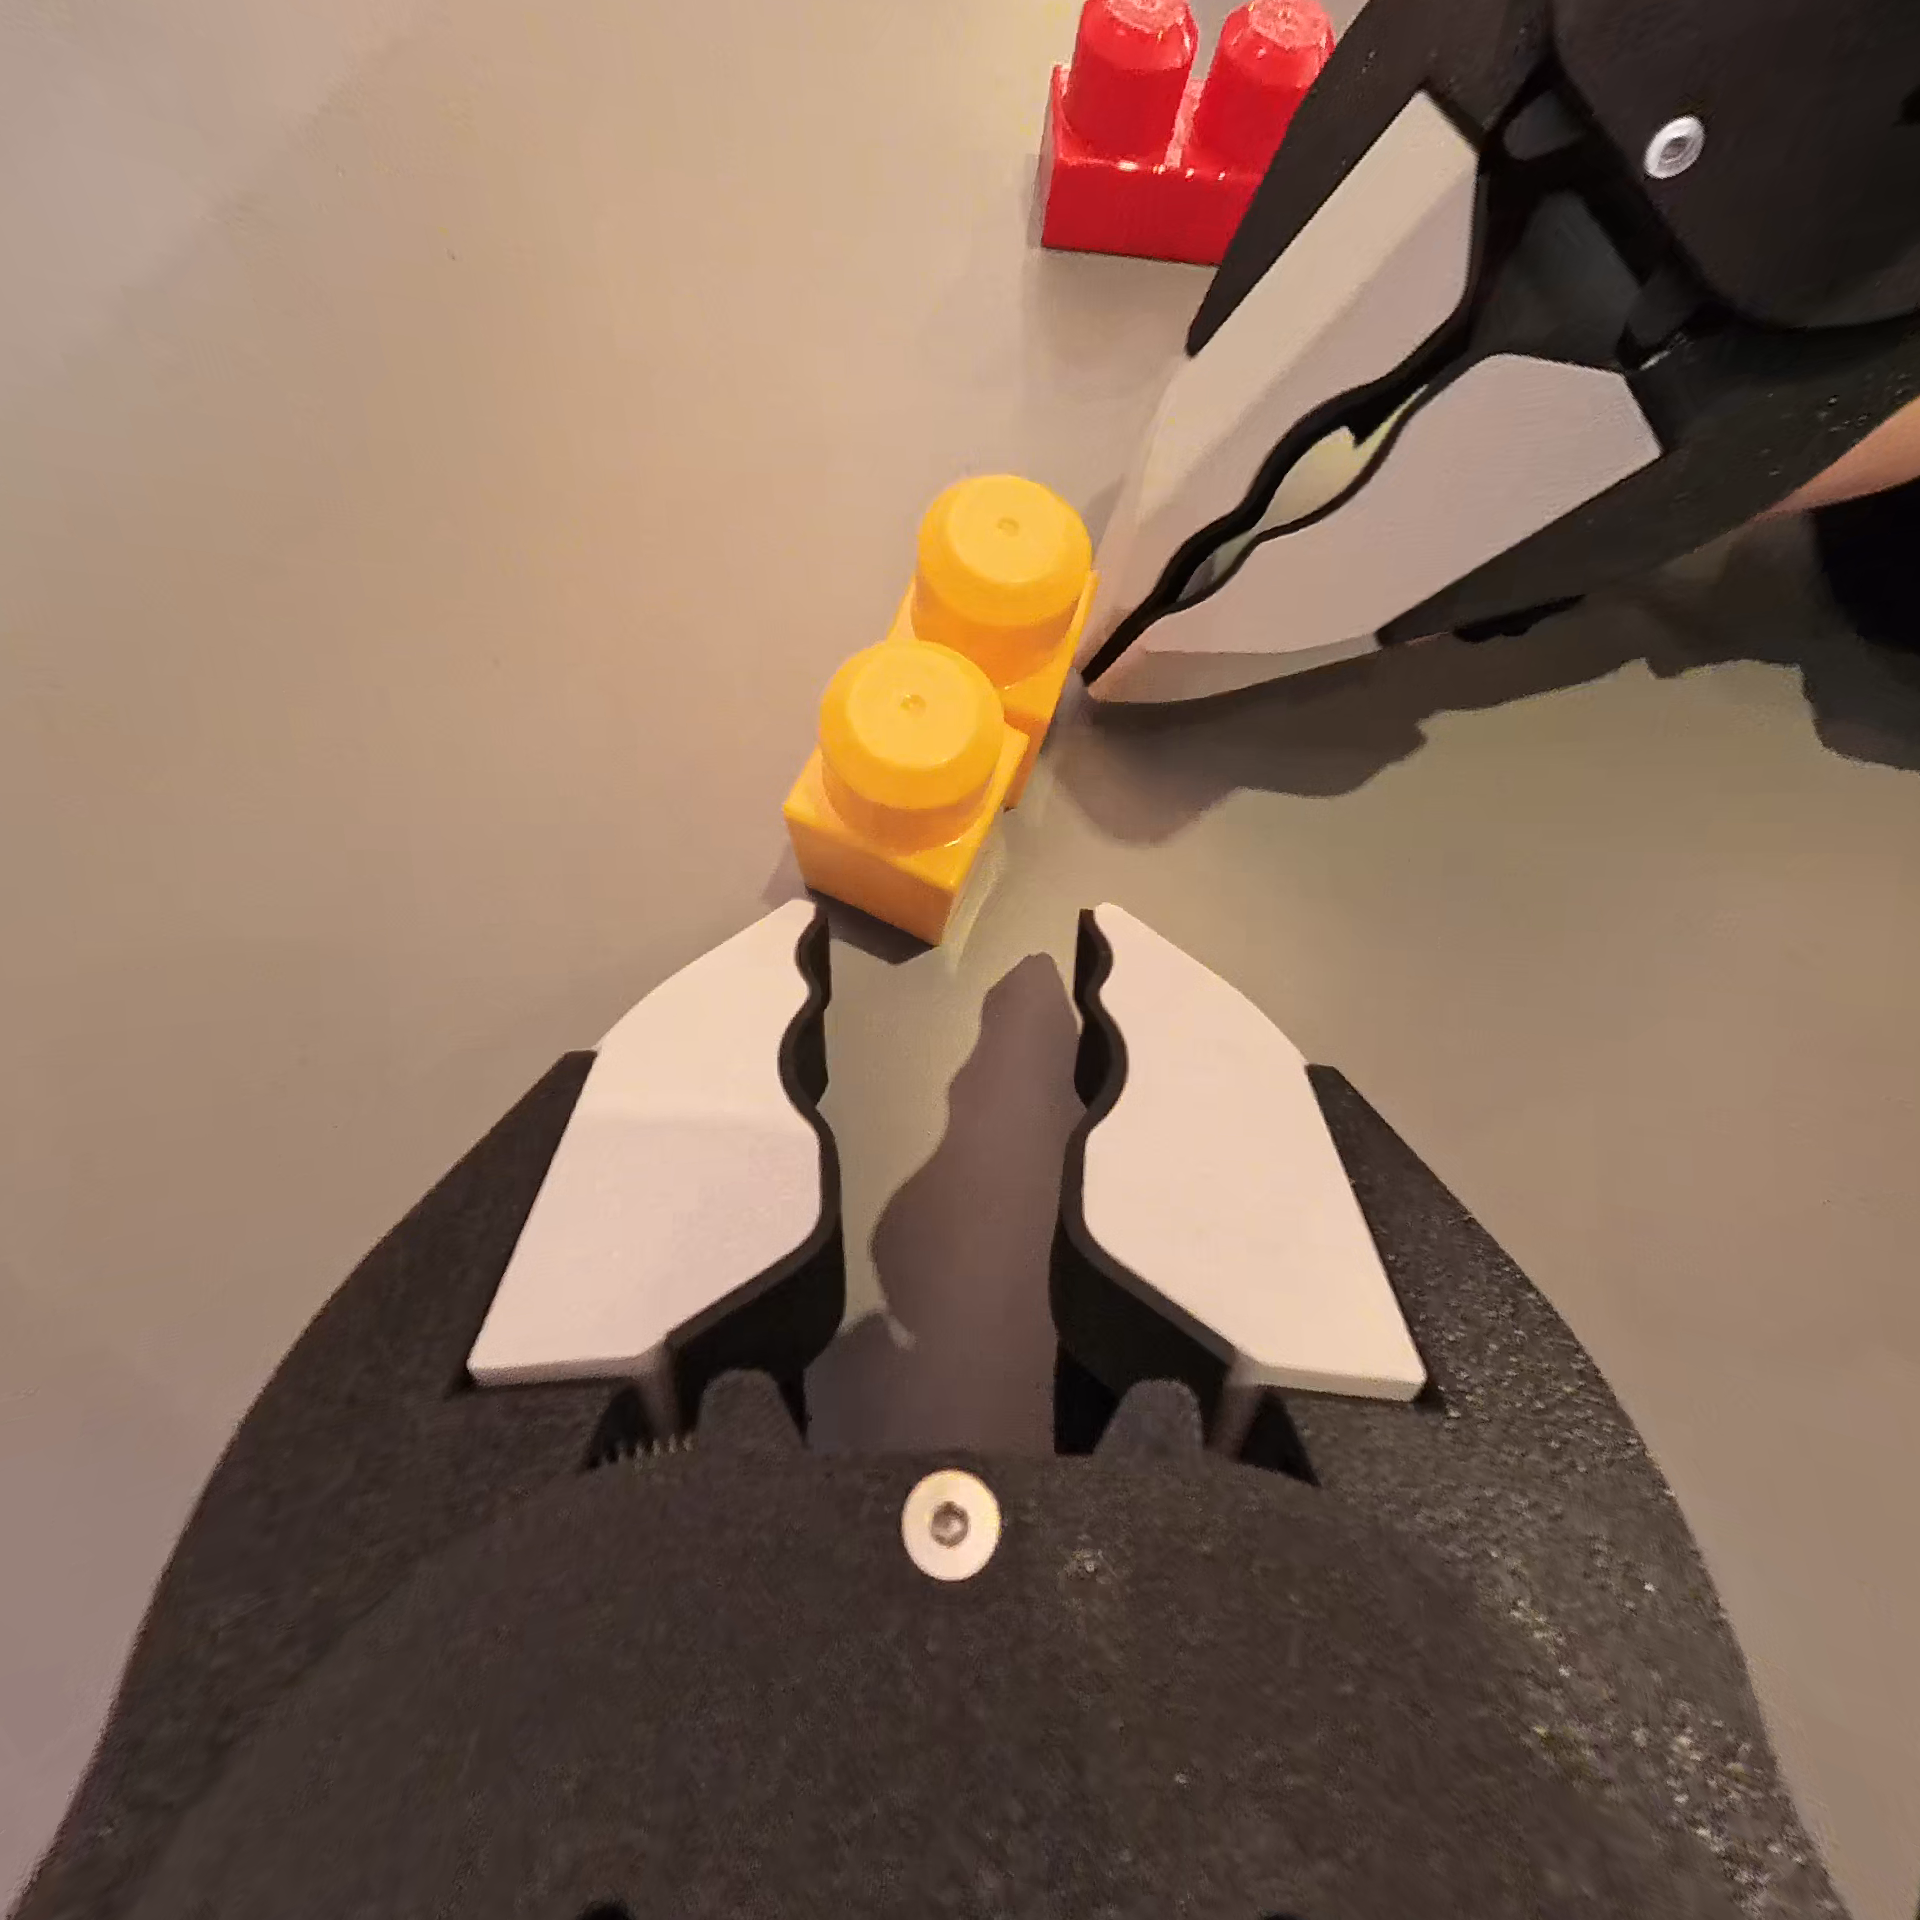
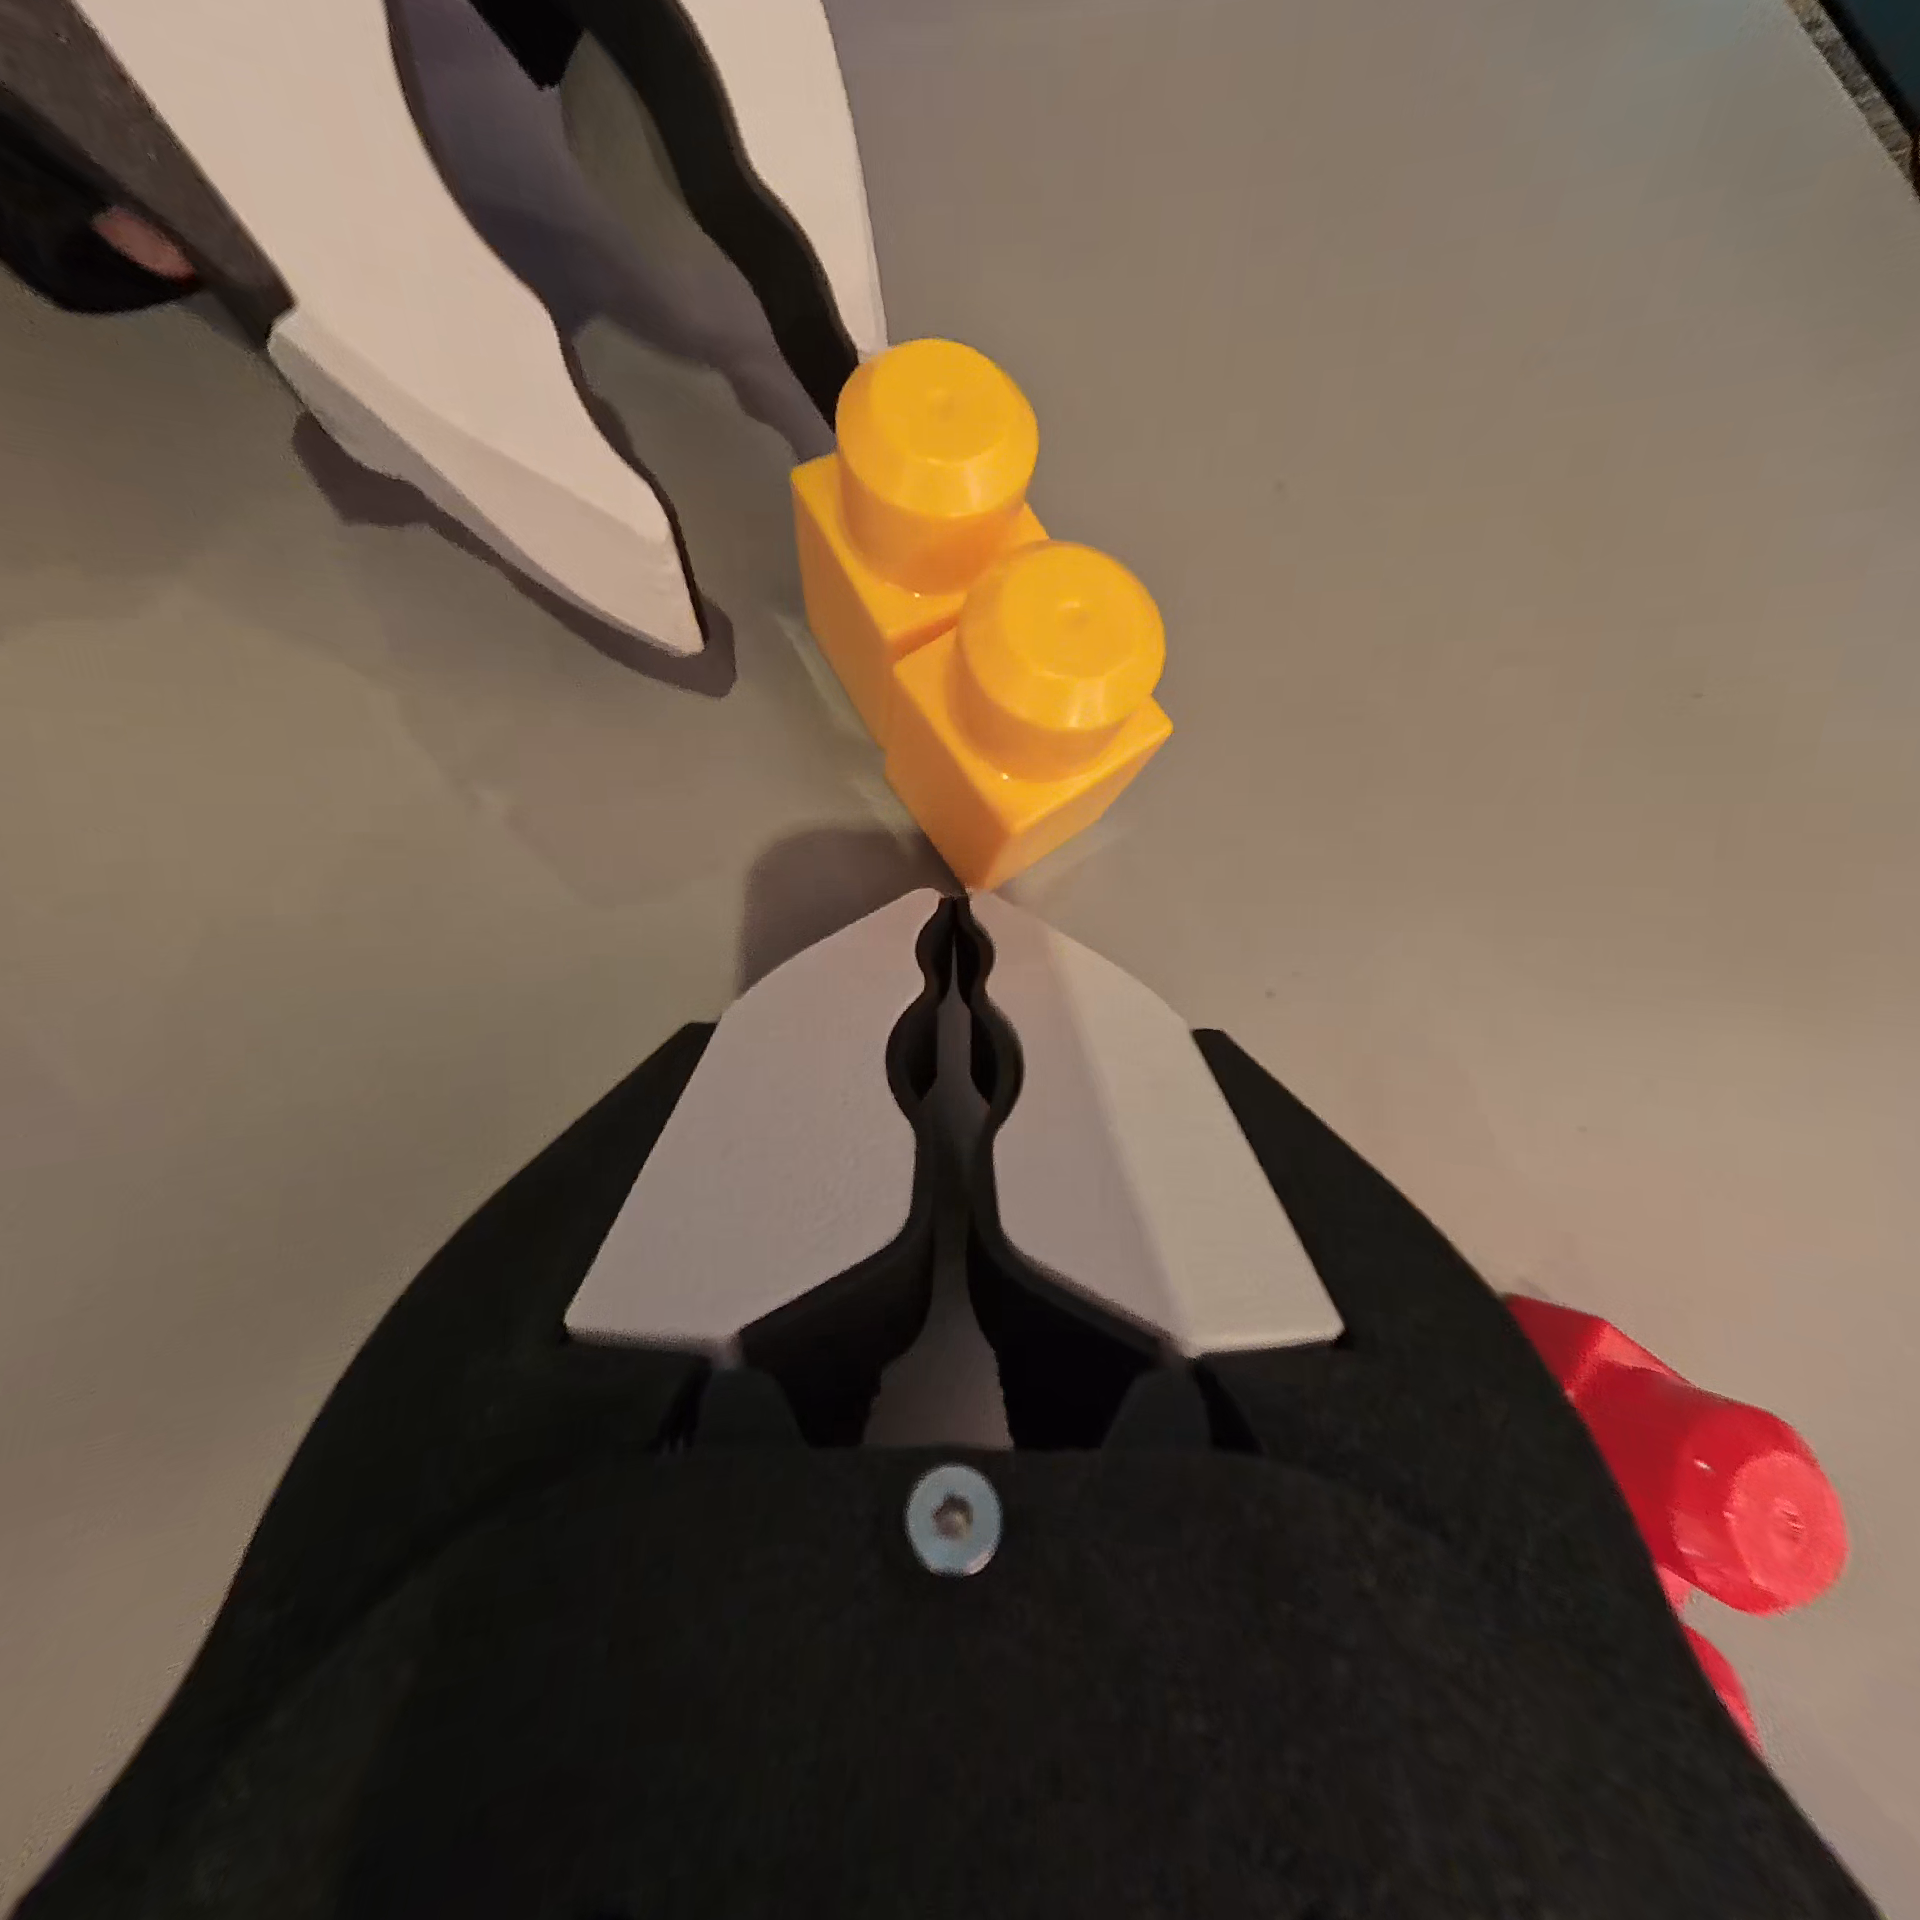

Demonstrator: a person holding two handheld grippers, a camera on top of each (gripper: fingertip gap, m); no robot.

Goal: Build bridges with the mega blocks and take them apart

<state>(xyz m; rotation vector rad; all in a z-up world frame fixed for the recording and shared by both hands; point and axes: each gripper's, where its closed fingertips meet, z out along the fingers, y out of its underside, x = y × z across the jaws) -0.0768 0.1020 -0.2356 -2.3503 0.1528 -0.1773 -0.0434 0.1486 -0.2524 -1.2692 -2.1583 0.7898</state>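
Note:
Two single-stud yellow blocks [image 1: 935,717] stand side by side and touching on the grey table [image 1: 416,520]; they also show in the right wrist view [image 2: 987,623]. My left gripper [image 1: 951,925] is open and empty, its tips just short of the near yellow block. My right gripper [image 2: 954,902] is shut with nothing between its fingers, its tip at the corner of the near yellow block. It shows in the left wrist view [image 1: 1091,675] beside the far yellow block. A red two-stud block [image 1: 1153,135] lies farther back; it shows in the right wrist view [image 2: 1704,1496] beside my right gripper.
The left gripper shows at the top left of the right wrist view [image 2: 769,551], its tips by the far yellow block. The table's dark edge [image 2: 1870,62] runs across the top right corner. Bare grey table lies left of the blocks.

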